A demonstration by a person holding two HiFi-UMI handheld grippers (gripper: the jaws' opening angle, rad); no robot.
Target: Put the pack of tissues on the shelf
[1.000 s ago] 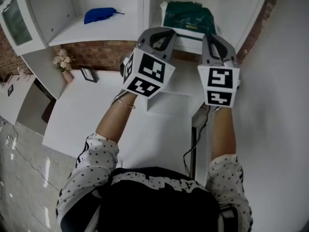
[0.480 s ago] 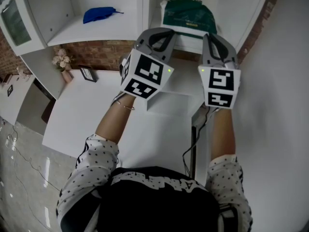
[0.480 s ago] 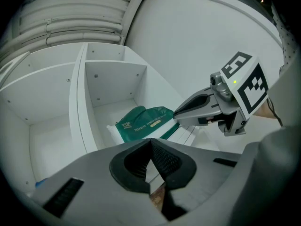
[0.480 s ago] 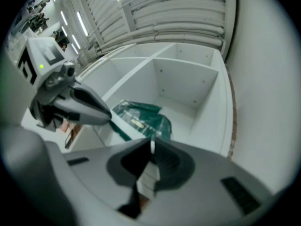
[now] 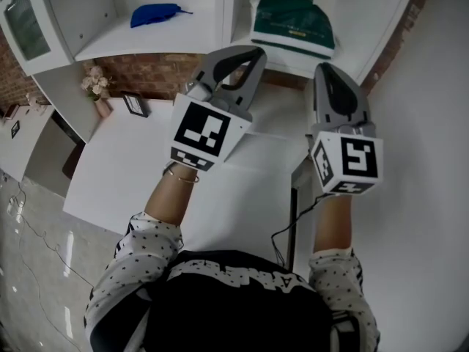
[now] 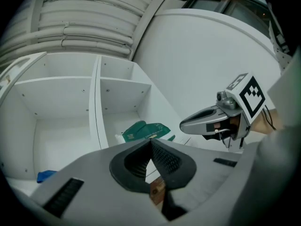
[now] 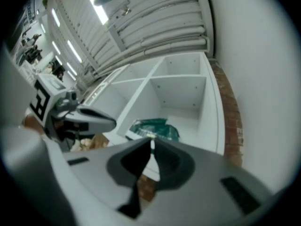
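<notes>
In the right-hand compartment of the white shelf unit (image 5: 226, 20), the soft dark green plastic-wrapped pack of tissues (image 5: 292, 22) already lies flat on the board, close to its front edge and nearer the upright divider than the right wall, with bare board beyond it on that side. Neither tool touches it. The left gripper (image 5: 257, 50) has its two grey fingers pressed together with nothing between them, and the right gripper (image 5: 325, 69) is likewise closed and empty. Both sit below and in front of the board's front edge, clear of the pack, over the white table (image 5: 139, 167). Judged from this, the placing itself looks done and nothing seems left beyond drawing the hands away. The pack seems settled, not overhanging the edge as far as the head view shows. Its wrapper is slightly puffed and creased, with a pale strip of print along the front side and a white margin showing at the lower edge. Both gripper views show the same green wrapper (image 6: 143, 130) resting inside the compartment (image 7: 155, 127). A small crumpled blue cloth-like thing (image 5: 155, 13) lies apart in the left compartment, towards the back of its board
</notes>
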